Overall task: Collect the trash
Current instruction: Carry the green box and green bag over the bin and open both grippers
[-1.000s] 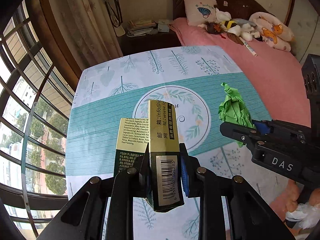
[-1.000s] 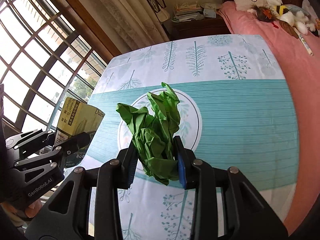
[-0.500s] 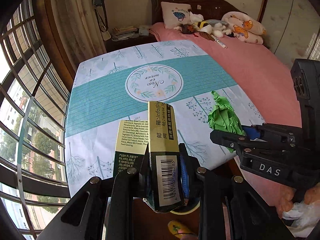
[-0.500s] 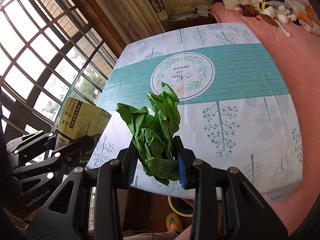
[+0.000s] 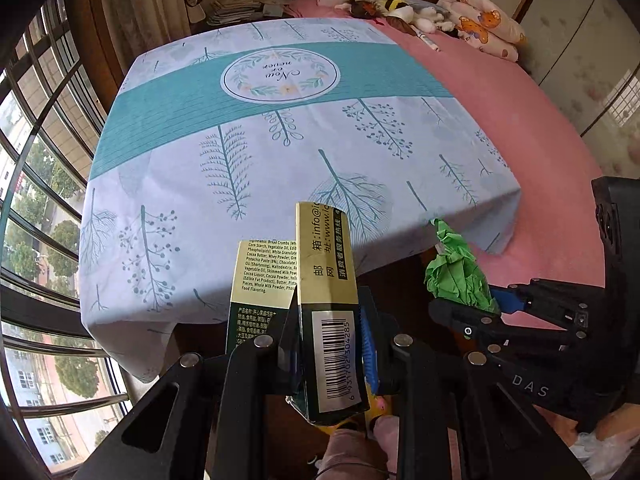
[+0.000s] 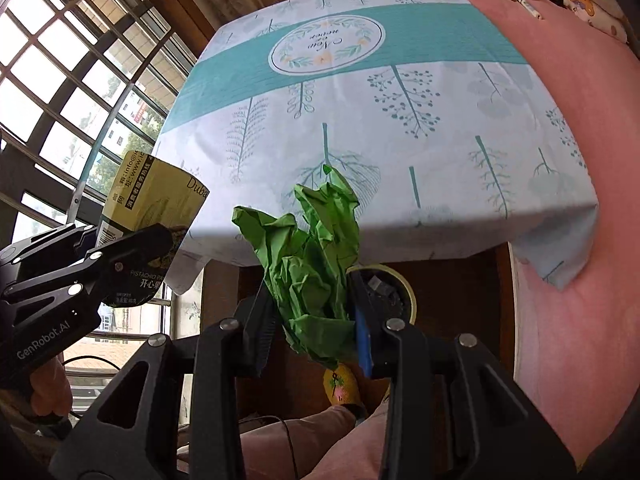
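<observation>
My left gripper [image 5: 326,332] is shut on a gold and dark green chocolate box [image 5: 324,276] with a barcode, held in the air in front of the table's near edge; the box also shows in the right wrist view [image 6: 154,208]. My right gripper [image 6: 314,320] is shut on a crumpled green paper [image 6: 310,256], which also shows in the left wrist view [image 5: 456,272]. Below the green paper, on the floor under the table edge, a yellow-rimmed bin [image 6: 394,292] is partly hidden by my right gripper's fingers.
The table wears a white and teal leaf-print cloth [image 5: 280,128]. A bed with a pink sheet [image 5: 520,120] lies to the right, with soft toys at its head. Barred windows [image 6: 72,80] run along the left. A foot in a yellow slipper [image 6: 342,386] is below.
Both grippers have pulled back from over the table to beyond its near edge and lower, still holding the box and the green paper. The bin and the floor have come into view.
</observation>
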Motion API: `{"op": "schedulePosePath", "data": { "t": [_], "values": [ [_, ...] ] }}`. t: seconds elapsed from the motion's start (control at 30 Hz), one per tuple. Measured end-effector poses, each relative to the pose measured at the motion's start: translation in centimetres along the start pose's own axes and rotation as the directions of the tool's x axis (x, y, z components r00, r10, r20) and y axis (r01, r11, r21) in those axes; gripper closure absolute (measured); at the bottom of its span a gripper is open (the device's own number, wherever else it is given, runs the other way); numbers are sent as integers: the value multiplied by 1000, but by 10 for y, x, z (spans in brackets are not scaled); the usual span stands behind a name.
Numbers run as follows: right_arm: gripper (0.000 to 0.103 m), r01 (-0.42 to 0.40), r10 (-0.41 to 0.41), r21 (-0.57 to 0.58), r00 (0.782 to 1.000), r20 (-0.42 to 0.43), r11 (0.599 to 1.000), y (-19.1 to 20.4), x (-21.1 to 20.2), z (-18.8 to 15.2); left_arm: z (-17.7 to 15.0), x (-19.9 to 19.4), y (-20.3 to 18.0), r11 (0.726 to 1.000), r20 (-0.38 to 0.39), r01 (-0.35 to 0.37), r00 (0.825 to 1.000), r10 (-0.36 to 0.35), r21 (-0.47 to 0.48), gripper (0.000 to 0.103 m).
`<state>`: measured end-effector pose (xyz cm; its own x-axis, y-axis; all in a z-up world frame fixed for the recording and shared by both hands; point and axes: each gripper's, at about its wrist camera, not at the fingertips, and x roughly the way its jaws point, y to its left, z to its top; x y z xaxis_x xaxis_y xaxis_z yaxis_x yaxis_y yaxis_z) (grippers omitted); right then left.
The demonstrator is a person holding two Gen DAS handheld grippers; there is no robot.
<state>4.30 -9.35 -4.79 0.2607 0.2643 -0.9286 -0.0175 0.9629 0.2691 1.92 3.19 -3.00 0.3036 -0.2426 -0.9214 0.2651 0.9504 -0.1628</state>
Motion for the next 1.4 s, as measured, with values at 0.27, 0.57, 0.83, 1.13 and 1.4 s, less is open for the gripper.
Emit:
{"op": "schedulePosePath", "data": {
  "t": [0.27,0.57,0.83,1.13,1.4],
  "values": [
    [73,5,-2,32,994,-107,999,-27,46,-30,-28,82,-9,999,-99,15,995,-20,-52,80],
    [73,-2,16,78,984,-180,997,-80,143,-58,-59,198,-9,994,-149,1,989,-18,-112,80],
    [73,17,4,95,974,-225,995,-123,237,-75,-81,292,1,992,-170,1,985,-22,-127,79],
    [72,35,-12,84,964,-265,996,-141,307,-98,-96,343,17,985,-196,-23,981,-11,-172,23],
    [72,11,5,57,959,-284,998,-143,328,-106,-106,332,36,980,-170,-60,985,27,-192,18]
  ]
}}
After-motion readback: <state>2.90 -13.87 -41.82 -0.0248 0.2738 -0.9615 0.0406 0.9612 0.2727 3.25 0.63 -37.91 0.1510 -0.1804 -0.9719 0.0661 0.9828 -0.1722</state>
